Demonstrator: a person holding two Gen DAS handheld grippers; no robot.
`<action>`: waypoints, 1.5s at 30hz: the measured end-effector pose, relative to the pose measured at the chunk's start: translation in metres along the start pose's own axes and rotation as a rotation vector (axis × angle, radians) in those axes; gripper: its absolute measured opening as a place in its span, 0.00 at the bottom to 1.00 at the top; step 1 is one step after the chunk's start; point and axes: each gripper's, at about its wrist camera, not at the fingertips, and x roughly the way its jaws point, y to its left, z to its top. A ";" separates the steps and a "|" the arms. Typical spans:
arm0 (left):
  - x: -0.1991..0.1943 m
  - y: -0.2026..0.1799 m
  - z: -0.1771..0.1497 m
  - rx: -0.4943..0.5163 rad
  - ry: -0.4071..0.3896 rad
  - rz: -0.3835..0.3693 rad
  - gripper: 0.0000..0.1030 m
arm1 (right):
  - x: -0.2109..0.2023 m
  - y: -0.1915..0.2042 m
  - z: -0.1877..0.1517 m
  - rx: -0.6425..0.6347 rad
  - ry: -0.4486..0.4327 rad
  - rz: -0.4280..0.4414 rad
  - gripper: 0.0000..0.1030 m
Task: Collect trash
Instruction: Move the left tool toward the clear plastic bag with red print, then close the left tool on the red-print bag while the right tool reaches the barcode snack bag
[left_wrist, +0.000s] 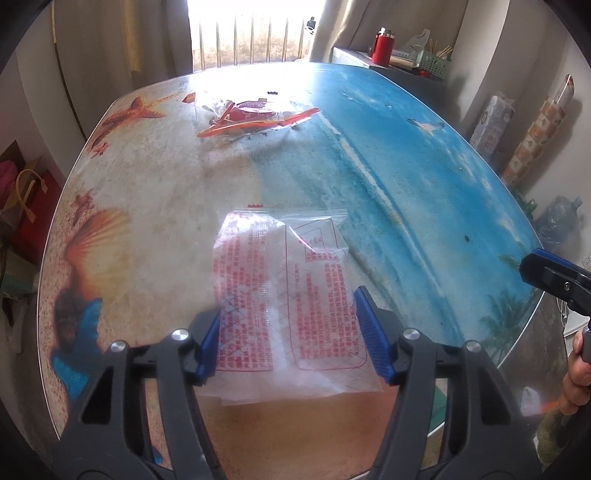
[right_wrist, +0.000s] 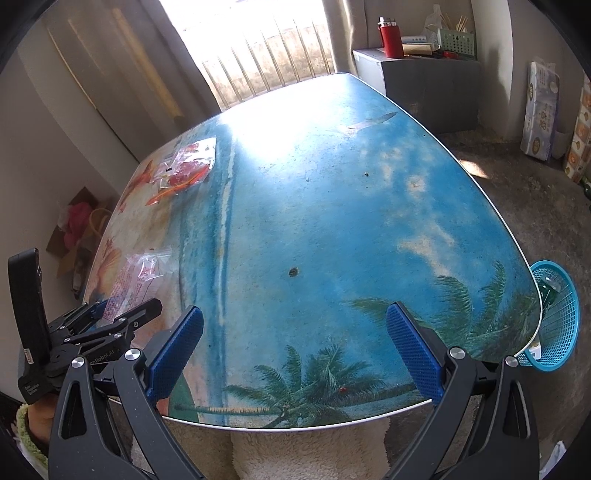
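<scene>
Two tools, both spread open, gripping nothing. My left tool (left_wrist: 290, 336) straddles the near edge of a clear printed zip bag (left_wrist: 284, 295) lying flat on the desk (left_wrist: 406, 177); I judge it light, limp, slippery, so pinch an edge. One red wrapper bag (left_wrist: 255, 118) lies farther off; one blue basket (right_wrist: 557, 314) on the floor beside my right tool (right_wrist: 295, 350).

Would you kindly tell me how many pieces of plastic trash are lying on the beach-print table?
2. A clear plastic bag with red print lies between the open left gripper fingers; a clear bag holding red wrappers lies at the far side near the window. None appears hidden.
</scene>
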 end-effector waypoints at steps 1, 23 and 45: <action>-0.001 0.001 -0.001 0.000 -0.003 0.000 0.55 | 0.000 0.000 0.000 -0.001 -0.003 0.002 0.94; -0.020 0.069 -0.018 -0.164 -0.048 -0.008 0.38 | 0.051 0.101 0.122 -0.186 0.078 0.250 0.94; -0.022 0.078 -0.019 -0.182 -0.043 -0.046 0.39 | 0.204 0.201 0.171 -0.460 0.245 0.022 0.93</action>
